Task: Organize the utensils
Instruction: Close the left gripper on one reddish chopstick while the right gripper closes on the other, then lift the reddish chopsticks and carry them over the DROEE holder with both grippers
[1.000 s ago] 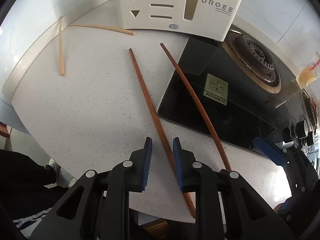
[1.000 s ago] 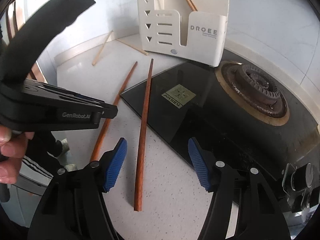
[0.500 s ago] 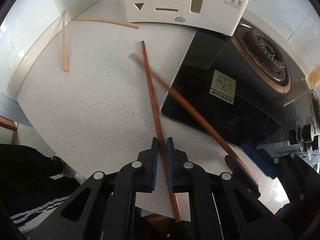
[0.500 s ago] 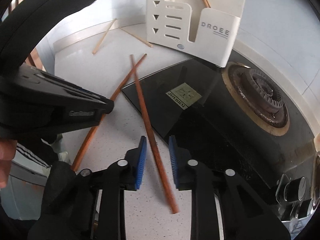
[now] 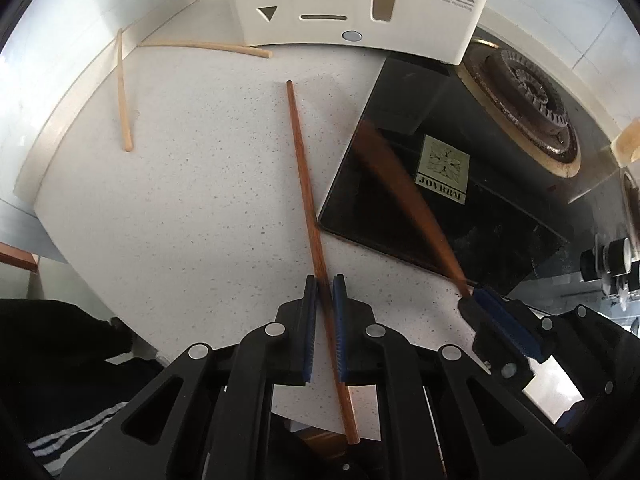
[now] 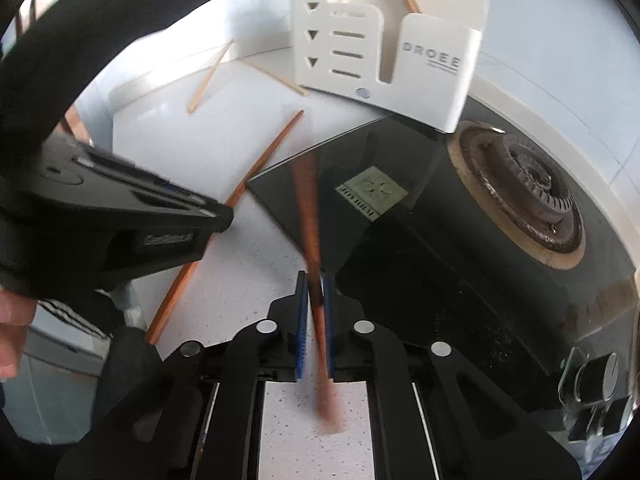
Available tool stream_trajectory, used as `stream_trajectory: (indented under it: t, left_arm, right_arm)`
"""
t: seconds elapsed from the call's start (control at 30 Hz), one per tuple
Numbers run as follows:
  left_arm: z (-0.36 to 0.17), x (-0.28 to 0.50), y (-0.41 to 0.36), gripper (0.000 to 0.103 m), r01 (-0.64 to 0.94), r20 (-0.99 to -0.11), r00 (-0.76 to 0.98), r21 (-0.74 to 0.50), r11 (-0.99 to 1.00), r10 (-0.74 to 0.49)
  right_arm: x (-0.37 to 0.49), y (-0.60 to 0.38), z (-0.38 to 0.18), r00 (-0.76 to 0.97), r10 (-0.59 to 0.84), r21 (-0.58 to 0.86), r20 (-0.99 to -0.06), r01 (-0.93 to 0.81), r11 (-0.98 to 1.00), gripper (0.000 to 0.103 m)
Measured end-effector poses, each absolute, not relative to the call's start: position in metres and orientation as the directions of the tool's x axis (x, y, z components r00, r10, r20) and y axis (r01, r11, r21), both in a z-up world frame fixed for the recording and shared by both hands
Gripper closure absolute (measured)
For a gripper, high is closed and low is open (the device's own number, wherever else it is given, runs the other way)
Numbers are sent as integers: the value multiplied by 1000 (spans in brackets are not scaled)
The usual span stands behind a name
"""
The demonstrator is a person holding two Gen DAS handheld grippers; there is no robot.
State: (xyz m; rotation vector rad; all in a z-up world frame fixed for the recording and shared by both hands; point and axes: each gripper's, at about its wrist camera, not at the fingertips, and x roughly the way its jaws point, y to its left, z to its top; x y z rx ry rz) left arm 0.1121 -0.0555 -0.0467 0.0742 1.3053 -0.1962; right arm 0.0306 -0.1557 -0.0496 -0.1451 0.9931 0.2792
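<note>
Two long, slender chopsticks of reddish-brown wood are the things in hand here, each pinched by its own tool. The left gripper (image 5: 324,280) has its blue pads drawn in tight around the first dark chopstick (image 5: 304,168), gripping it near its thick end; the jaws have just been closing on it. The stick runs straight up the speckled white countertop (image 5: 192,208), its thin tip pointing toward the cream utensil holder (image 5: 360,4), and its butt end sticks out behind the pads past the counter's edge. It shows a smooth, even stain and tapers gently along its length.

The right gripper (image 6: 315,280) is likewise clamped down, its jaws having just been closing, and the second dark chopstick (image 6: 310,216) sits between its pads. That stick is blurred, its far end raised over the corner of the black glass stove top (image 6: 420,248), so its finer detail cannot be made out.

Two pale bamboo chopsticks (image 5: 124,96) lie apart from these near the back wall, beside the holder, one close to the holder's foot and the other at an angle to it. The holder stands upright at the back of the counter, with another stick leaning inside it.
</note>
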Motion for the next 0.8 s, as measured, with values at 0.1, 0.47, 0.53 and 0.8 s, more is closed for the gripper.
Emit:
stream_trajectory:
  t: [0.1, 0.47, 0.53, 0.8]
  left_arm:
    - [-47, 111, -51, 96, 192, -960, 260, -56, 980, -106]
    - [-47, 111, -44, 96, 214, -954, 269, -78, 974, -135]
    - [-47, 111, -43, 96, 215, -952, 270, -83, 973, -141]
    - [-43, 107, -39, 96, 228, -935, 316, -87, 970, -159]
  right_arm:
    - [31, -161, -50, 509, 179, 31, -842, -285, 958, 95]
    - [30, -172, -48, 492, 231, 126, -840, -237, 963, 96]
    - [29, -173, -48, 495, 224, 124, -839, -226, 966, 96]
    - [25, -172, -44, 511, 230, 137, -828, -213, 967, 96]
